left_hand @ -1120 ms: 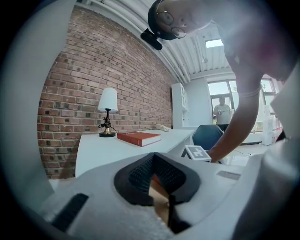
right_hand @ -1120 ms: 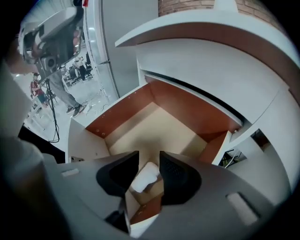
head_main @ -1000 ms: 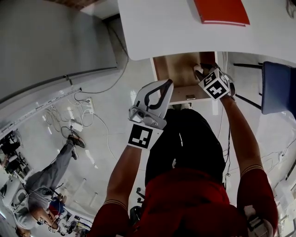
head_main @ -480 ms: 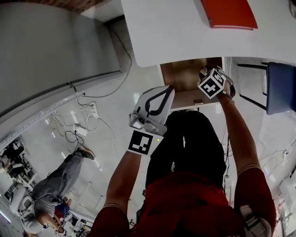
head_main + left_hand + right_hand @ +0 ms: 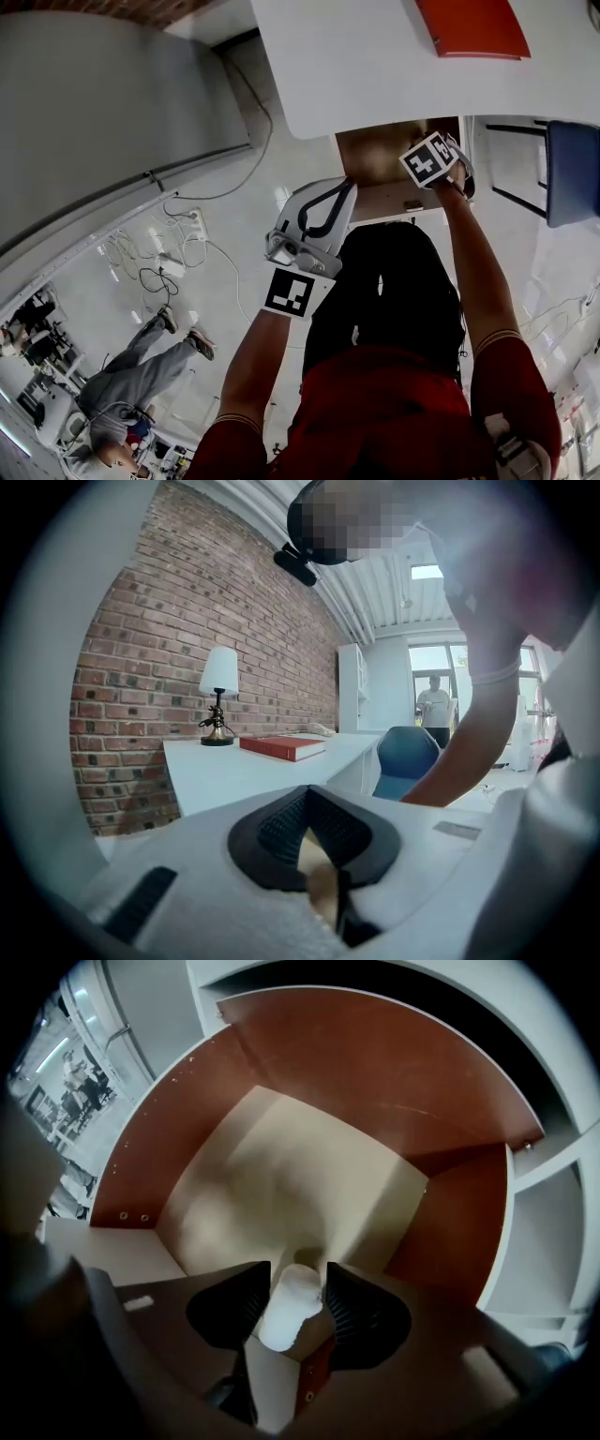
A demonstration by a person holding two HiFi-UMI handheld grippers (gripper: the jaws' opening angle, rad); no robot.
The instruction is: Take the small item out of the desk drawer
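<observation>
The open wooden drawer (image 5: 375, 155) juts out under the white desk (image 5: 375, 66). My right gripper (image 5: 433, 159) reaches into it, its marker cube covering the jaws in the head view. In the right gripper view a small white cylinder-like item (image 5: 289, 1309) stands on the pale drawer floor (image 5: 300, 1176), between the dark pads of the right gripper (image 5: 298, 1283). The jaws are opening around it and do not squeeze it. My left gripper (image 5: 345, 187) hangs in front of the drawer, apart from it; in the left gripper view this left gripper (image 5: 314, 841) is shut and holds nothing.
A red book (image 5: 473, 26) lies on the desk, and a lamp (image 5: 218, 696) stands by the brick wall. A blue chair (image 5: 574, 173) is at the right. Cables (image 5: 159, 253) trail over the floor at left, where another person (image 5: 131, 384) stands.
My right gripper has pushed a little farther into the drawer. The left gripper has hardly shifted. The person at lower left has stepped along the floor.
</observation>
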